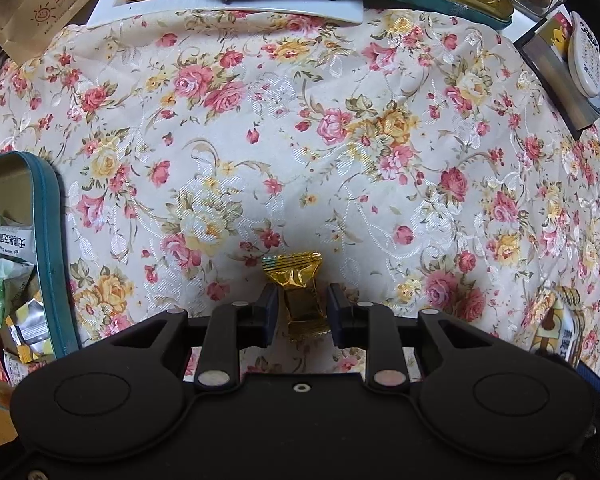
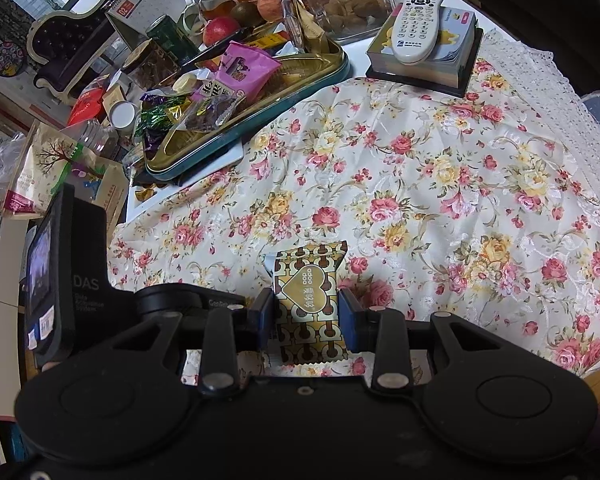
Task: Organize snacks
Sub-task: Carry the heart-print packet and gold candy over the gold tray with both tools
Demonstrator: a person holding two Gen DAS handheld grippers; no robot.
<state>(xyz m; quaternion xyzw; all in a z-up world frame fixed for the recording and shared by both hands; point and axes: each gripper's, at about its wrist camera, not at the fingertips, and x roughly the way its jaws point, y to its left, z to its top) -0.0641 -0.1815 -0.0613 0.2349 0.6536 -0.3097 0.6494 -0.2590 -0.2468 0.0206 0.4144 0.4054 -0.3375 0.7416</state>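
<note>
Spreading ahead of both tools, the floral cloth (image 1: 340,128) covers the table and fills most of each view. Far ahead of the right tool (image 2: 305,314) and to its left, a teal tin tray (image 2: 260,112) sits heaped with wrapped snacks, with a pink packet (image 2: 244,66) on top and apples behind it. Ahead and to the right of that tool, a white remote (image 2: 418,26) lies on a block of notepaper (image 2: 440,68). Close beside the left tool (image 1: 303,306), on its left, a second teal tin (image 1: 48,208) holds a few wrapped snacks, among them a green packet (image 1: 4,292). Between the right tool's blue-padded fingers (image 2: 350,318) stands a gold patterned packet (image 2: 310,304) with a heart mark; both pads press its sides, so this tool is clenched on it, just above the cloth. The left tool's fingers (image 1: 269,312) flank a small gold candy (image 1: 302,296), its crimped end pointing forward; a narrow gap shows between the pad and wrapper on the right, so I cannot tell whether this tool grips the candy or merely brackets it.
</note>
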